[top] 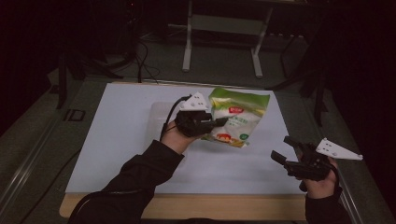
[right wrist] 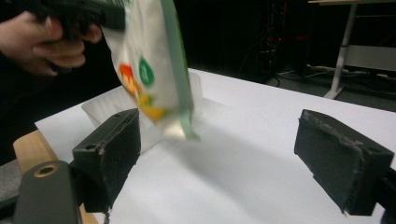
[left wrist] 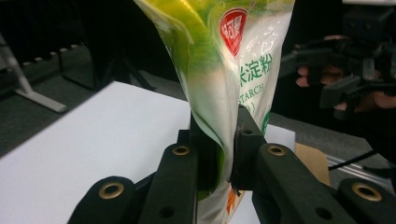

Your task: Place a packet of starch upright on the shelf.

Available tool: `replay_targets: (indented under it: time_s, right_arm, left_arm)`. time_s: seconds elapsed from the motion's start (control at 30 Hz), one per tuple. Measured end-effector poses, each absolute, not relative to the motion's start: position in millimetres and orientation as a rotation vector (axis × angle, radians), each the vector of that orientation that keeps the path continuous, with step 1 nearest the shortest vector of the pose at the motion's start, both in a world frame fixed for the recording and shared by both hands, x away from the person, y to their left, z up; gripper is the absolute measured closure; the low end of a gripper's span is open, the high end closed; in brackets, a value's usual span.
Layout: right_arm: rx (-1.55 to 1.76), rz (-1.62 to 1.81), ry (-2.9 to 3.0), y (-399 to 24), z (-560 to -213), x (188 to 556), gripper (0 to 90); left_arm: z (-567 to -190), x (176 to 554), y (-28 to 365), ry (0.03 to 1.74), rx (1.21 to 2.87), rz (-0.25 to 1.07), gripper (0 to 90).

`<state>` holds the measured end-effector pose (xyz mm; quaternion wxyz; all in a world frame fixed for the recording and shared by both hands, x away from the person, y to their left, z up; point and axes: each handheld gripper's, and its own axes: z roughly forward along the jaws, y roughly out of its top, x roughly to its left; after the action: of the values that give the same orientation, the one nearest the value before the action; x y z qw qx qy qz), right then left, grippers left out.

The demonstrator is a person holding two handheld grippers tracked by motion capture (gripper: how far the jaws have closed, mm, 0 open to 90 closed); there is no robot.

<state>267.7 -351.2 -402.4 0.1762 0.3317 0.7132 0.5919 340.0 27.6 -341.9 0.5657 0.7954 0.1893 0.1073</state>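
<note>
— What have you got on the big things first?

— I see one table [top: 116, 140] with a white top, and on it one clear shallow tray [top: 159, 114], left of centre toward the far side. My left arm, in a dark sleeve [top: 140, 175], reaches forward over the middle of the table. The left hand [top: 175, 137] is raised off the surface with the left gripper [top: 219, 121] pointing to the right. My right hand [top: 320, 186] sits low at the near right corner of the table, and the right gripper [top: 286, 148] points left and away.

— How many bags?

— One bag [top: 238, 116], green and white with a red label near its top, some printing on the front. It hangs in the air above the table, just right of the tray, tilted, and is not touching the surface as far as I can tell.

— And the tools?

— In the left gripper view the left gripper [left wrist: 227, 140] is clamped on the bag [left wrist: 224, 60], jaws pressed in from both sides so the film creases between them. In the right gripper view the right gripper [right wrist: 233, 154] stands wide apart with nothing between its jaws. The bag [right wrist: 149, 65] hangs ahead of it, over the edge of the tray [right wrist: 100, 109], well apart from both jaws.
</note>
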Motion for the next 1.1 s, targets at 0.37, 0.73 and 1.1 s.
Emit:
replay_targets:
  time_s: [0.37,0.73,1.1]
  right_arm:
    - [0.966,1.676,2.039,-352,-408,271,14.7]
    - [0.98,1.67,2.057,-347,-412,275,14.8]
    - [0.994,1.665,2.083,-344,-417,279,14.9]
  left_arm:
    - [-322,359,93,0.54,1.787,0.351,82.9]
    - [-343,382,155,0.569,1.723,0.364,82.9]
    - [-397,409,180,0.66,1.655,0.294,82.9]
